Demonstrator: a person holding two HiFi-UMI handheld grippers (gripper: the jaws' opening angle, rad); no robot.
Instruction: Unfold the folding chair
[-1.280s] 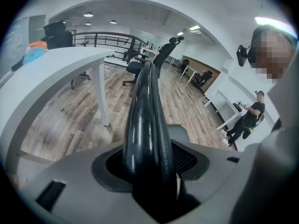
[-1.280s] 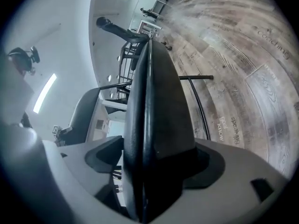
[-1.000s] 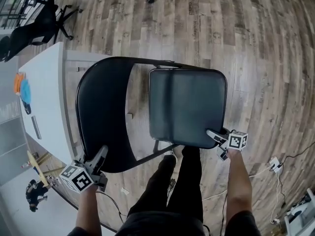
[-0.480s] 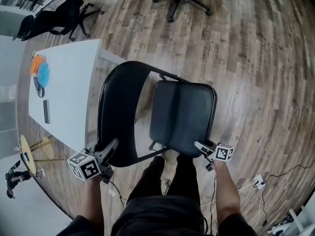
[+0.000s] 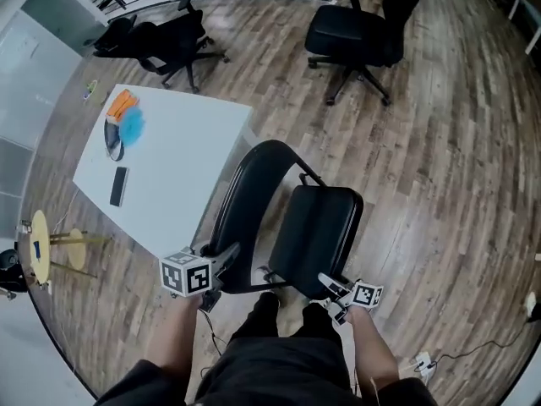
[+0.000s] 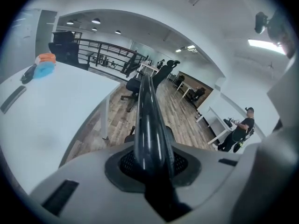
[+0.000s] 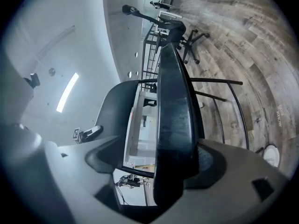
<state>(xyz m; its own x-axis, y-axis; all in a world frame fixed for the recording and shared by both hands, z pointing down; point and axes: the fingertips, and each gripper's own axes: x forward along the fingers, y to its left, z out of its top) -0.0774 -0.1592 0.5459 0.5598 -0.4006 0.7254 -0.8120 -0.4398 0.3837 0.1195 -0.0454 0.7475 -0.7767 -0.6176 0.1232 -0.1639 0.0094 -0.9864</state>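
Note:
The black folding chair hangs in front of my legs, its curved backrest (image 5: 247, 205) on the left and its padded seat (image 5: 317, 227) on the right. My left gripper (image 5: 221, 260) is shut on the backrest's lower rim. In the left gripper view that rim (image 6: 145, 106) runs straight out between the jaws of the left gripper (image 6: 148, 139). My right gripper (image 5: 331, 288) is shut on the near corner of the seat. The seat's edge (image 7: 173, 92) fills the gap of the right gripper (image 7: 175, 148) in the right gripper view, with the backrest (image 7: 117, 106) beyond it.
A white table (image 5: 169, 155) stands close on the left, carrying an orange and blue bundle (image 5: 125, 117) and a dark phone (image 5: 118, 186). Black office chairs (image 5: 355, 32) (image 5: 165, 41) stand farther off on the wood floor. A small round yellow table (image 5: 38, 248) is at the left edge.
Both grippers have risen with the chair. The chair now looks smaller and narrower in the head view, which takes in much more of the room.

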